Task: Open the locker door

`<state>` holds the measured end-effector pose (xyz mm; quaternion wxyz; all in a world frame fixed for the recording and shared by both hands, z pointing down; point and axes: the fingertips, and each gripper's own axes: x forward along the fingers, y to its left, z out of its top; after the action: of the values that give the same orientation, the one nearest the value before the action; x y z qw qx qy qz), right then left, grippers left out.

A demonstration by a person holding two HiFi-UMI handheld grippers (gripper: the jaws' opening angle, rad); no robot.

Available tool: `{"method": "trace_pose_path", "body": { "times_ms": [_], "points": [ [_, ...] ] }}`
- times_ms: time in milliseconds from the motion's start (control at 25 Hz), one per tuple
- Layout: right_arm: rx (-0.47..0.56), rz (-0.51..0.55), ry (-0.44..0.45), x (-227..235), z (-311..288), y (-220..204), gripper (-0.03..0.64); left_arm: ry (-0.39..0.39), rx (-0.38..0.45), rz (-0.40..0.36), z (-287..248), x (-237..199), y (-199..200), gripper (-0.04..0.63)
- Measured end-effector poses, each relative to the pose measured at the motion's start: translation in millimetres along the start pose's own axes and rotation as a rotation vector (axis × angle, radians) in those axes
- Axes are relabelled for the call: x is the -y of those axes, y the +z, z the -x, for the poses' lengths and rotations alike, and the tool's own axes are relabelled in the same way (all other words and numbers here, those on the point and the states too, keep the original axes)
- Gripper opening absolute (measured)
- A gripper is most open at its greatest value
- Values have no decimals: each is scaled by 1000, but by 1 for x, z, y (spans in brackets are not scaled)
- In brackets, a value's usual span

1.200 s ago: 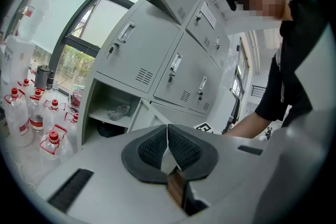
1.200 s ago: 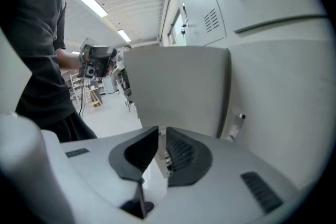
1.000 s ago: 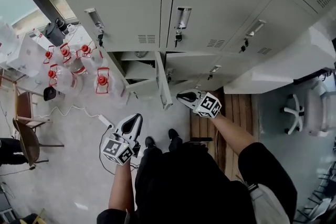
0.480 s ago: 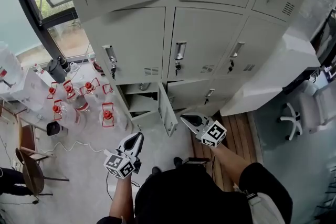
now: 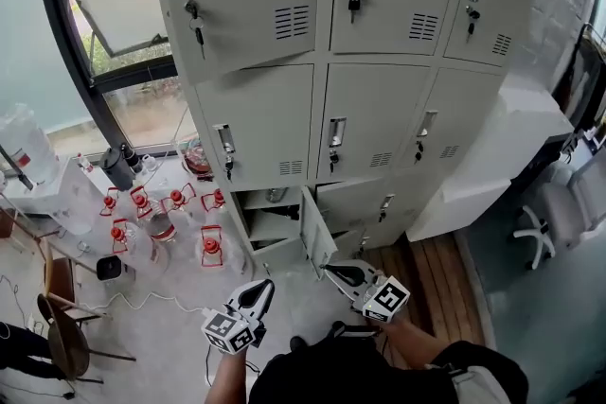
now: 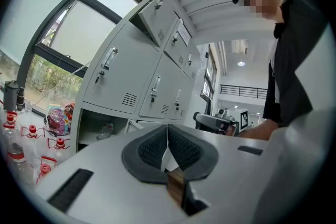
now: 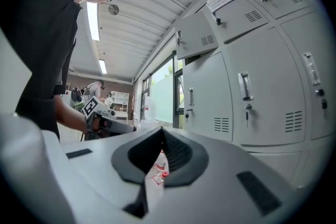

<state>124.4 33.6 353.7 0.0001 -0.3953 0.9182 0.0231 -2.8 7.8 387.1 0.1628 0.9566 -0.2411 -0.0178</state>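
A grey bank of lockers fills the head view. The bottom-left compartment stands open, its door swung out toward me. My left gripper is low in the head view, short of the open compartment, shut with nothing between its pads. My right gripper hangs just below the door's lower edge, apart from it, also shut and empty. The left gripper view shows the open compartment and the closed lockers beyond. The right gripper view looks along closed locker doors.
Several clear water bottles with red caps crowd the floor left of the lockers, under a large window. A brown chair and a floor cable lie left. At right are a white counter and a white chair.
The head view has swung up from the floor to the upper lockers. Both grippers now sit lower in frame, and the right one has come away from the open door's edge.
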Motion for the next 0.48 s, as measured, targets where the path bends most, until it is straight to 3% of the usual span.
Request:
{"method": "trace_pose_path", "body": {
  "times_ms": [200,480],
  "points": [
    [-16,-43,42,-31,0,-17,12,-26,2,-12,4,16,-5,18],
    [-95,-150,23,-60,35,-43,12,-33,2,-12,14,63,-10,18]
  ]
}}
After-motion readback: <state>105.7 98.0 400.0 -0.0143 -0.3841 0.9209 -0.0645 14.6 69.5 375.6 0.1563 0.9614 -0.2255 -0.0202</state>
